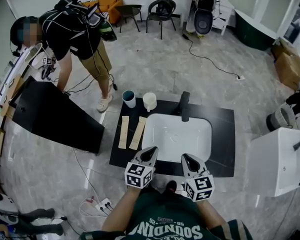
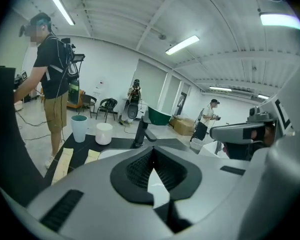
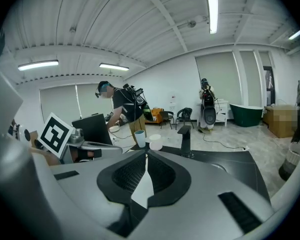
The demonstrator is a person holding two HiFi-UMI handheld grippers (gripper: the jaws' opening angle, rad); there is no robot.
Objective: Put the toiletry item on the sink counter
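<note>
Left claw, right claw: tips together, over near edge of counter

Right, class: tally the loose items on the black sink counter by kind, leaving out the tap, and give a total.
Cups: 2 (teal cup, white cup)
Flat beige packets: 2 (left packet, right packet)
Total on the counter: 4
</note>
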